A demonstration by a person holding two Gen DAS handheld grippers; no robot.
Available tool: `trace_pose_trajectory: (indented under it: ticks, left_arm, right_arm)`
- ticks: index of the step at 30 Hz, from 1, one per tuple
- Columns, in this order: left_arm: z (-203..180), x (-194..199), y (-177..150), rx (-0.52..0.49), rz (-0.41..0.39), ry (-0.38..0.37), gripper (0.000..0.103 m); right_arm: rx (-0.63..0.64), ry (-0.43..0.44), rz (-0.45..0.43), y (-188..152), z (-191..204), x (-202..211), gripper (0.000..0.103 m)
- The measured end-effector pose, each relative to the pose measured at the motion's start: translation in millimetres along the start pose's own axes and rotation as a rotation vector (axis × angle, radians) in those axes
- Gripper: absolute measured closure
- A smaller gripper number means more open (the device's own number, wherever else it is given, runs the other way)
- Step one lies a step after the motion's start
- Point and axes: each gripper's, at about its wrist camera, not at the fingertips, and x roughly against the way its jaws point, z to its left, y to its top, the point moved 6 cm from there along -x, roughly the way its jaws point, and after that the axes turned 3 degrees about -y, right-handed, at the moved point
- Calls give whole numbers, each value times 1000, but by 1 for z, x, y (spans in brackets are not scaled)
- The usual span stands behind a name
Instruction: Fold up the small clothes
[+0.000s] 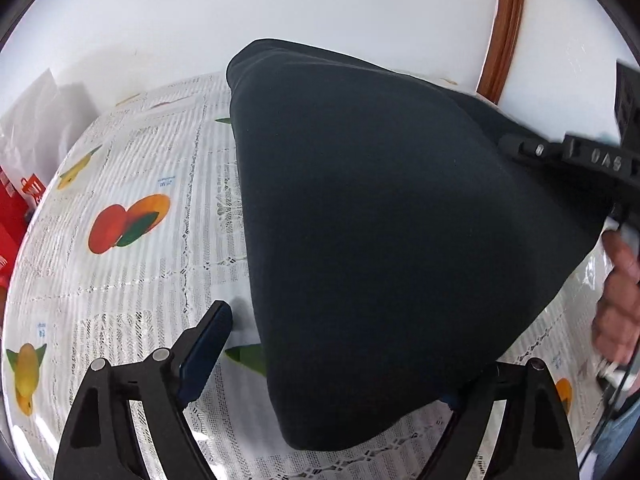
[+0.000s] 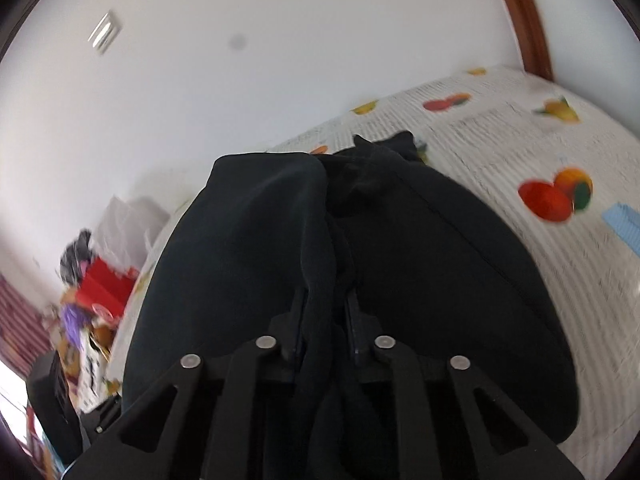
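A dark navy garment hangs tented over the fruit-print tablecloth, pulled up at its right corner. In the left wrist view my right gripper comes in from the right edge and pinches that corner. My left gripper stands open: its left finger is bare beside the cloth, and its right finger is hidden behind the cloth's lower edge. In the right wrist view my right gripper is shut on a bunched fold of the garment, which drapes down over the table.
A red box and white plastic bags sit at the table's left end. A brown wooden frame runs up the white wall. A person's hand shows at the right. A pale blue item lies on the cloth.
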Motion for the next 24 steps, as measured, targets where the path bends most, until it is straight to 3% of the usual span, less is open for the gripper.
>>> trace_pose_trajectory:
  ticks: [3, 5, 7, 9, 13, 16, 20, 24]
  left_arm:
    - [-2, 2, -2, 11, -1, 8, 15]
    - [-1, 5, -5, 20, -1, 15, 15]
    - [-1, 4, -5, 26, -2, 22, 15]
    - [-2, 3, -5, 28, -5, 28, 15]
    - [-2, 2, -6, 26, -3, 28, 15]
    - [-1, 2, -6, 33, 3, 28, 15]
    - [2, 4, -6, 40, 6, 14, 15]
    - [3, 20, -14, 12, 4, -19, 18]
  right_arm:
    - [83, 5, -104, 17, 3, 27, 93]
    - [44, 31, -207, 31, -9, 58, 94]
    - [-15, 4, -292, 37, -33, 82, 94]
    - [-59, -27, -269, 34, -55, 79, 94]
    - [-100, -103, -142, 14, -93, 41, 94]
    - [-114, -109, -106, 3, -97, 37, 92]
    - [-15, -208, -116, -5, -94, 58, 78]
    - [82, -268, -105, -17, -96, 83, 74]
